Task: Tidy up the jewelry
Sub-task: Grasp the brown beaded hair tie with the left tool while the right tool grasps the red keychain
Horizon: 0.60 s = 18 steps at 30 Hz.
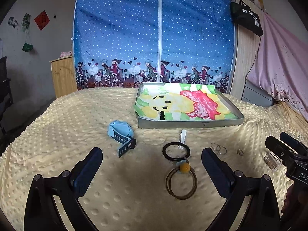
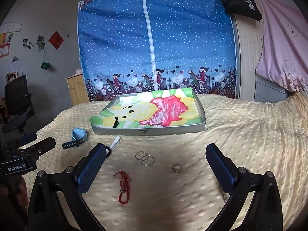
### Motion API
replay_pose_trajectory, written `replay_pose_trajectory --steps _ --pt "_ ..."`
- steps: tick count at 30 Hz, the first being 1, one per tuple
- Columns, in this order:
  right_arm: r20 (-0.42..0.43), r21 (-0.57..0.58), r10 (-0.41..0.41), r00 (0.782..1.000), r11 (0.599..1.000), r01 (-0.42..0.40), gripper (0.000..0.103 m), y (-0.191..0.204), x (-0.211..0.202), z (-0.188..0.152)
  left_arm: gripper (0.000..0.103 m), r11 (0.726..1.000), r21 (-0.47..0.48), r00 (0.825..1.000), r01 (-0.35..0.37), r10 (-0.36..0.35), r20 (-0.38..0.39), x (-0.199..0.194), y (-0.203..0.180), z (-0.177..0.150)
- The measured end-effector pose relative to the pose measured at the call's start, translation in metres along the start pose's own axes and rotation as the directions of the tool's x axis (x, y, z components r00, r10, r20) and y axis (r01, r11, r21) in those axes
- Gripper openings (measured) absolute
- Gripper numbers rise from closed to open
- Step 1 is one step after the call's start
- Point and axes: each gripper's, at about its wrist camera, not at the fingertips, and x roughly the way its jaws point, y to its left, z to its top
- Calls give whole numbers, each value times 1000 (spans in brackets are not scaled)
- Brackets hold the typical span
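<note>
Soft, dim indoor light is falling evenly on the bed; shadows are staying faint. Fisheye distortion is bending both views, with corners darkening to black and slightly blurring.

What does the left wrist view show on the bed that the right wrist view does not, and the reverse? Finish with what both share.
Only the left wrist view: the brown hair tie with a yellow bead, the whole black hair tie and a clear comb-like clip.
Only the right wrist view: the red beaded string bracelet.
Both: the lined tray, blue watch, white clip, linked silver hoops and small ring. Each gripper's jaws stand open, holding nothing.
</note>
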Motion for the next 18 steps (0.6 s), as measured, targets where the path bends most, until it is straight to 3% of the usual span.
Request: replay_pose_trajectory --steps 6,8,10,13,18 --pt "-99 11 36 994 999 -36 100 0 24 -20 103 999 -30 996 17 -19 -88 26 8 -19" --pt "-125 0 53 991 999 -54 87 2 31 -25 103 999 -33 993 37 -40 -109 32 8 -23" --pt "-154 -9 66 986 998 -68 64 4 38 -30 87 997 -39 989 68 -72 -132 37 8 -26" --pt "-190 -6 95 977 995 -98 55 7 46 -37 68 993 -40 979 107 -113 -173 47 6 -32" --pt "-227 -16 122 966 992 -129 45 12 53 -43 55 988 -26 968 155 -157 -195 51 0 -36"
